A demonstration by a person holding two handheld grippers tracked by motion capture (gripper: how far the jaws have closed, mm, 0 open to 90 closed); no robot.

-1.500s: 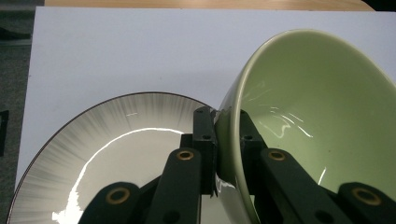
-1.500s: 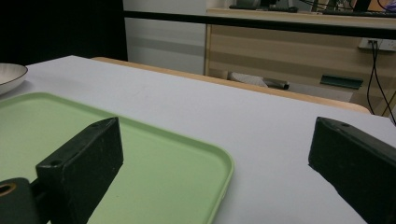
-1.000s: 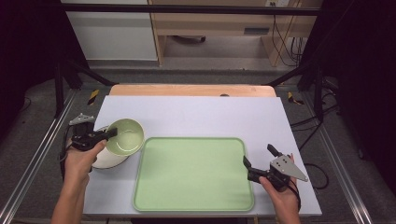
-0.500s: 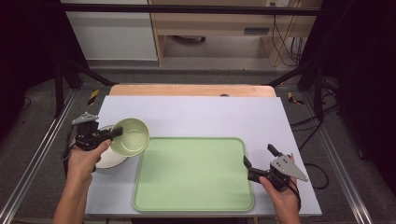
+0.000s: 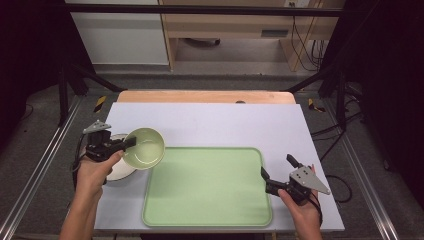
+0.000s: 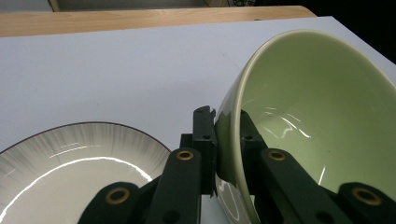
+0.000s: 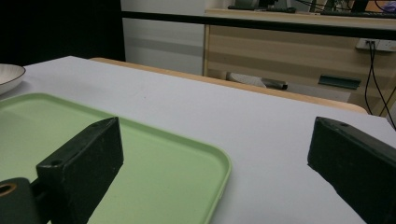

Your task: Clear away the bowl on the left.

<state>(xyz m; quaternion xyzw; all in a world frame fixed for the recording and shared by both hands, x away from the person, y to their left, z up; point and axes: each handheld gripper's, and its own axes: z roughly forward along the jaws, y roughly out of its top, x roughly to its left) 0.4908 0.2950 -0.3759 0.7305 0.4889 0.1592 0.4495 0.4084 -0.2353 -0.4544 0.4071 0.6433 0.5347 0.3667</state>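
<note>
Pale green glazed ceramic bowl (image 5: 144,148), tilted and lifted off the white table (image 5: 210,122), pinched by its rim in the left gripper (image 5: 129,143), one jaw inside and one outside the wall. Just beneath and to the left, a white round plate with a dark rim (image 6: 70,158). Beside the bowl, a light green rectangular plastic tray (image 5: 207,187), flat on the table. At the tray's right edge, the right gripper (image 5: 276,172), jaws spread wide, grasping nothing.
</note>
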